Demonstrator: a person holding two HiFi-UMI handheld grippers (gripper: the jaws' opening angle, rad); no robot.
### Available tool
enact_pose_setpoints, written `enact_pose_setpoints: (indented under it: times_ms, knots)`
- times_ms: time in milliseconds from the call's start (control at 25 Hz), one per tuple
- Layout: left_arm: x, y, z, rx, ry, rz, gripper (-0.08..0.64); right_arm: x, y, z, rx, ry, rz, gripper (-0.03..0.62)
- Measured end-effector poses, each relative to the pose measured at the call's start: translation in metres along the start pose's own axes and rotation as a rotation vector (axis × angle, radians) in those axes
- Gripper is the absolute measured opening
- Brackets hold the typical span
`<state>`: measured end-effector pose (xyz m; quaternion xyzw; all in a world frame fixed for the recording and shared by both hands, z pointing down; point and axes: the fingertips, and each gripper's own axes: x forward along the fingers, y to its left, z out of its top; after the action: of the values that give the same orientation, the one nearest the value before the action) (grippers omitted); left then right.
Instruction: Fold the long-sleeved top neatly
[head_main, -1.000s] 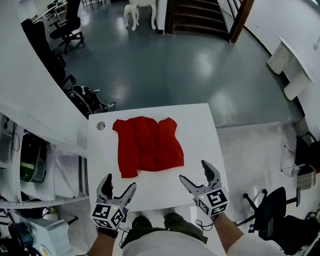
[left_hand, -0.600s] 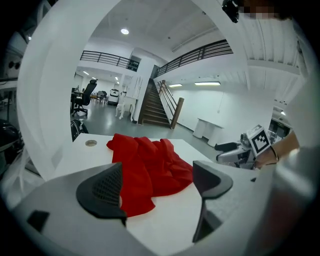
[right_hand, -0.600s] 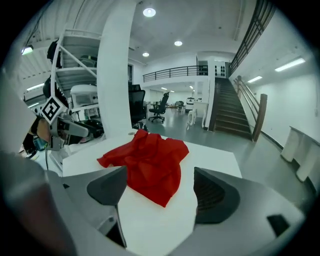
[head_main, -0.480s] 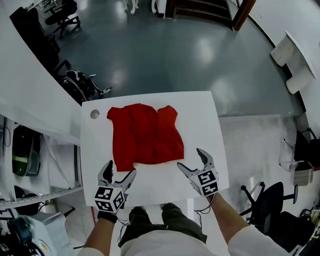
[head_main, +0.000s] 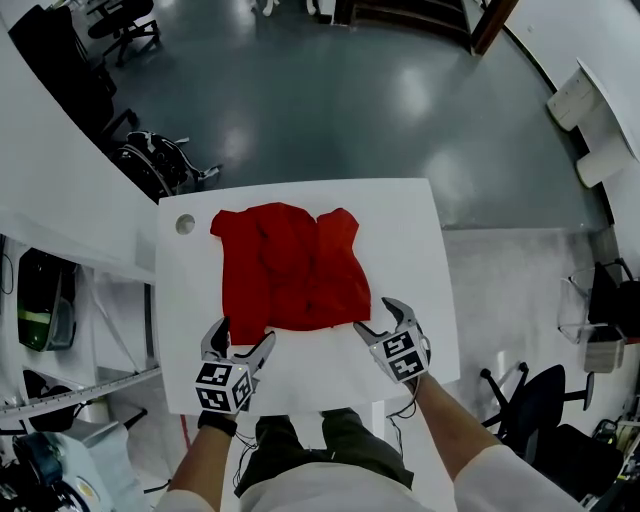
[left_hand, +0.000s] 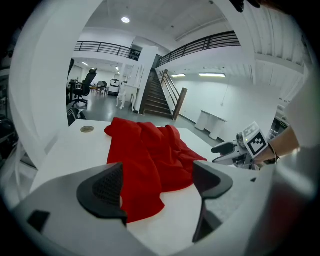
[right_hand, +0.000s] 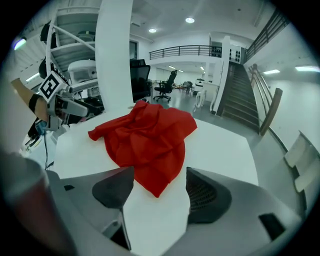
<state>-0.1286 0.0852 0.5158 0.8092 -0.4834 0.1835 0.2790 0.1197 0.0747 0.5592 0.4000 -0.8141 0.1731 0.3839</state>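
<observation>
fingers of left gripper (head_main: 243, 333) stand apart, empty; red top (head_main: 290, 265) lies on white table (head_main: 405, 215), 1 near corner just ahead of them. right gripper (head_main: 376, 316) fingers apart, just closing slightly, nothing between; other corner just ahead.

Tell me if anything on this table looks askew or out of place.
The red top lies rumpled and crooked on the white table: bunched creases across it, and one near corner juts past the rest of its edge. Nothing else stands out.
</observation>
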Motion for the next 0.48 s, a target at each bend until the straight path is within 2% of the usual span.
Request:
enact_pose_setpoints:
  times_ms: [320,480]
  knots:
    - [0.005,0.005,-0.008,-0.013,0.023,0.005,0.43,0.025,0.0,-0.019,-0.012,0.132,0.012,0.283]
    - [0.005,0.008,-0.01,-0.015,0.027,0.01,0.43,0.03,0.001,-0.021,-0.009,0.163,0.016,0.263]
